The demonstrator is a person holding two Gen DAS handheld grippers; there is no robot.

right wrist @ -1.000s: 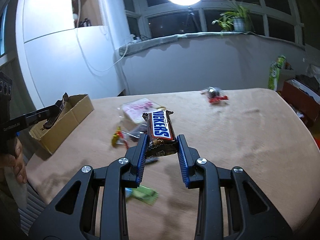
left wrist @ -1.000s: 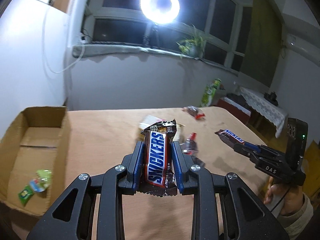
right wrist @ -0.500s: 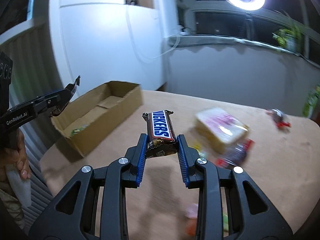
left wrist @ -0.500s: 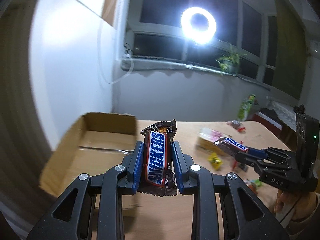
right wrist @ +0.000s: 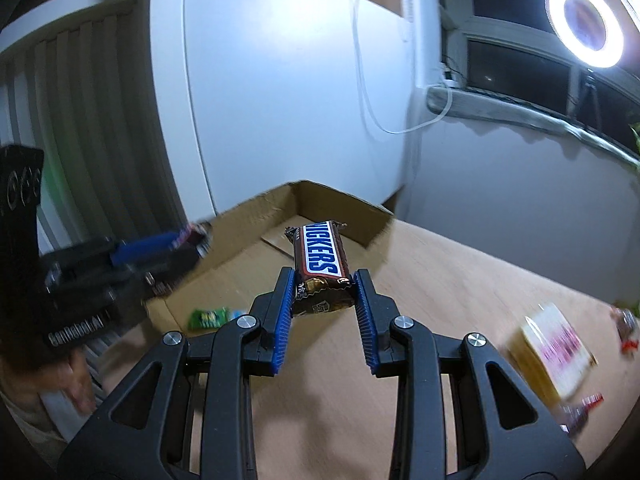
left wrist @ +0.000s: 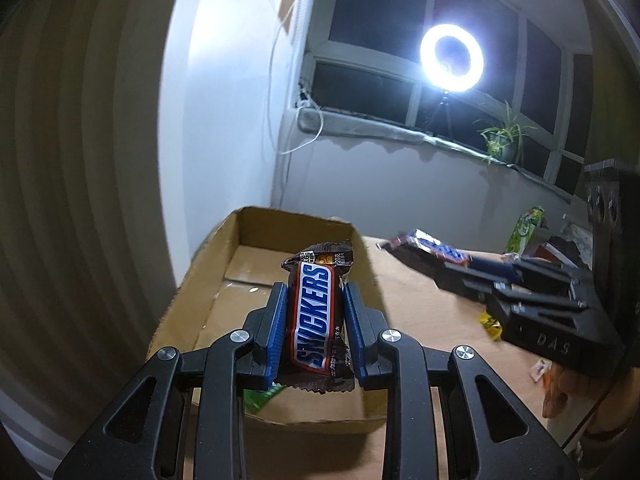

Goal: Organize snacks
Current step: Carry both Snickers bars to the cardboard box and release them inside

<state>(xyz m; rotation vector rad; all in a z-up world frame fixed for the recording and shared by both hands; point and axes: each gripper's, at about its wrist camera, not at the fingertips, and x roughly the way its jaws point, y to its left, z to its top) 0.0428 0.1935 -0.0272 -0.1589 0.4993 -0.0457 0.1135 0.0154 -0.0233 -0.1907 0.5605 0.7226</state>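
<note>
Left wrist view, L to R: cardboard box (left wrist: 224, 276) is sitting open at 10 o'clock of the left gripper (left wrist: 315, 330), on a tan table (left wrist: 424, 320). Left gripper is clamping a chocolate bar (left wrist: 316, 320) betw. its blue pads, bar standing lengthwise along the fingers, top end poking out at 12 o'clock, hanging over the box interior. A bit of green wrapper (left wrist: 264, 398) is peeking out under the left finger, inside the box. At 2–3 o'clock the right gripper (left wrist: 448, 264) is reaching in w/ its own bar (left wrist: 424, 246), blurred. Ring light (left wrist: 451, 58) is glowing at 1 o'clock, potted plant (left wrist: 502, 140) on the sill beside it.

Right wrist view, L to R: left gripper (right wrist: 176, 254) is showing blurred at 9 o'clock, over the box's near corner. Green packet (right wrist: 208, 317) is lying on the box floor at 8 o'clock of the 2nd bar (right wrist: 322, 264). Right gripper (right wrist: 324, 306) is pinching that bar by its lower end, bar tilting up to 12 o'clock w/ the box (right wrist: 340, 210) behind it. Pink-and-white pack (right wrist: 556, 344) is lying on the table at 3 o'clock, blurred.
</note>
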